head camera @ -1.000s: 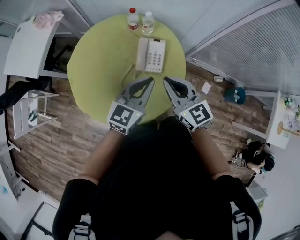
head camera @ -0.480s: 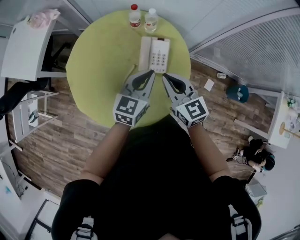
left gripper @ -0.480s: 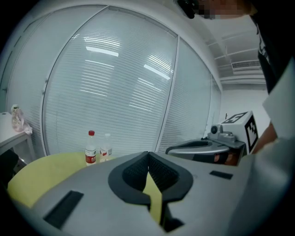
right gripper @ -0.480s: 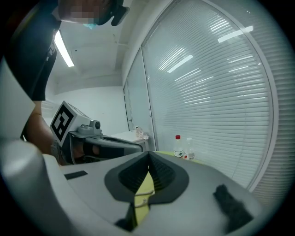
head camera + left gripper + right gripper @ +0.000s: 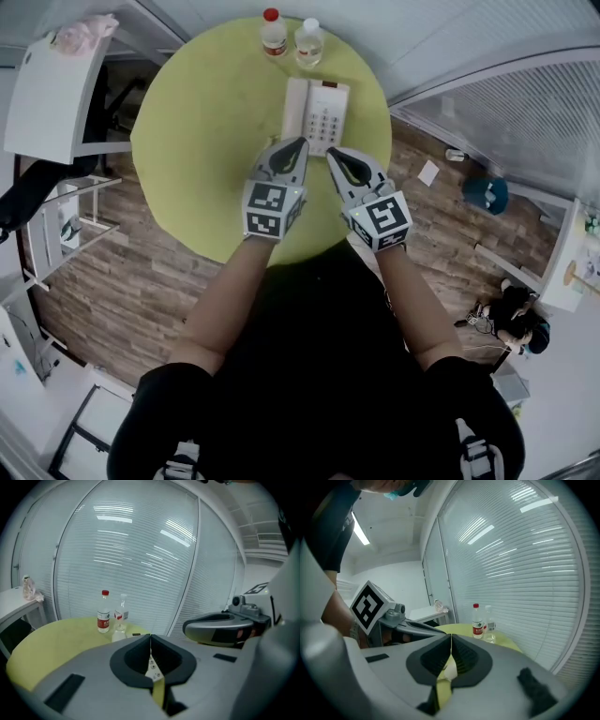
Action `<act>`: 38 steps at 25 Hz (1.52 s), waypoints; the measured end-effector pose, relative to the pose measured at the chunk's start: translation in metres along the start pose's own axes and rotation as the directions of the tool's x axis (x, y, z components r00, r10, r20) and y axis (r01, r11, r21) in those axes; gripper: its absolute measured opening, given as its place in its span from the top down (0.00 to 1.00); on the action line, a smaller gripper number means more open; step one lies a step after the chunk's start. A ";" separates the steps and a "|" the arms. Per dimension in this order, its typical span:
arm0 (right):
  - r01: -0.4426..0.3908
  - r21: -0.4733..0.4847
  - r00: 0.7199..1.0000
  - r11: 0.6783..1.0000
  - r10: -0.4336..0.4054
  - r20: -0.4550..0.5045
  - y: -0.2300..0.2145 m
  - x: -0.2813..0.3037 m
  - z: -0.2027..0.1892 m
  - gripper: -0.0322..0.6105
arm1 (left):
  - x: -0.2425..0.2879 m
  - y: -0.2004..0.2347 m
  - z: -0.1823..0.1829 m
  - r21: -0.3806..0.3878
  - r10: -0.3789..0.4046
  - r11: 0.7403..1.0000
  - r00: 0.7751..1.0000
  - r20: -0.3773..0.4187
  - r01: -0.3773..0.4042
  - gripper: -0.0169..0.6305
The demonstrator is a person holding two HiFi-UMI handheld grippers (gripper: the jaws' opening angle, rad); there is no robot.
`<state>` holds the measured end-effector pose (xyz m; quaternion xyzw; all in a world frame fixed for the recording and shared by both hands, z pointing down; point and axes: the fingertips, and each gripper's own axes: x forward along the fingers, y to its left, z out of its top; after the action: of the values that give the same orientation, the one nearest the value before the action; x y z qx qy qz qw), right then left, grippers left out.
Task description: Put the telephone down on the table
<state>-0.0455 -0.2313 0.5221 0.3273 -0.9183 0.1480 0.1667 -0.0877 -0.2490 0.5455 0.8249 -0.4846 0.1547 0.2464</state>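
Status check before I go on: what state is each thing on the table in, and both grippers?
Telephone: flat on the table, handset on its cradle.
Red-cap bottle: upright, capped.
Clear bottle: upright, capped.
Left gripper: shut, empty.
Right gripper: shut, empty.

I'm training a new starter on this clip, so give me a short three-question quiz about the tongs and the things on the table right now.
1. True or false: the left tongs and the right tongs are both shut with nothing held.
2. Where is the telephone? A: gripped in the left tongs. B: lying on the table. C: on the wooden floor.
3. Fill in: the number of bottles standing on the table beyond the telephone is ___.

Key: 1 true; 2 B; 3 two.
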 end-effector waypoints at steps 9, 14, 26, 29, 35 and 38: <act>-0.002 0.016 0.999 1.000 0.003 -0.039 -0.025 0.031 -0.019 0.92 | 0.043 0.034 -0.024 0.018 0.111 0.994 0.989 -0.102 -0.109 0.95; 0.004 0.038 0.999 0.999 -0.002 -0.041 -0.040 0.041 -0.025 0.92 | 0.065 0.050 -0.043 0.015 0.160 0.987 0.973 -0.165 -0.160 0.81; -0.011 0.051 0.995 0.999 0.016 -0.094 -0.049 0.054 -0.052 0.92 | 0.102 0.079 -0.085 -0.028 0.220 0.970 0.928 -0.301 -0.240 0.62; -0.018 0.062 0.995 0.998 0.024 -0.100 -0.052 0.056 -0.055 0.92 | 0.110 0.085 -0.092 -0.027 0.234 0.966 0.915 -0.329 -0.257 0.59; -0.023 0.068 0.995 0.997 0.030 -0.099 -0.057 0.059 -0.059 0.92 | 0.124 0.094 -0.105 -0.021 0.251 0.960 0.895 -0.369 -0.278 0.59; -0.034 0.079 0.994 0.996 0.042 -0.104 -0.057 0.060 -0.061 0.92 | 0.129 0.097 -0.110 -0.023 0.255 0.958 0.887 -0.385 -0.286 0.59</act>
<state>-0.0395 -0.2837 0.6103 0.3077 -0.9078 0.2034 0.1996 -0.1121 -0.3212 0.7255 0.6934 -0.5440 0.3243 0.3437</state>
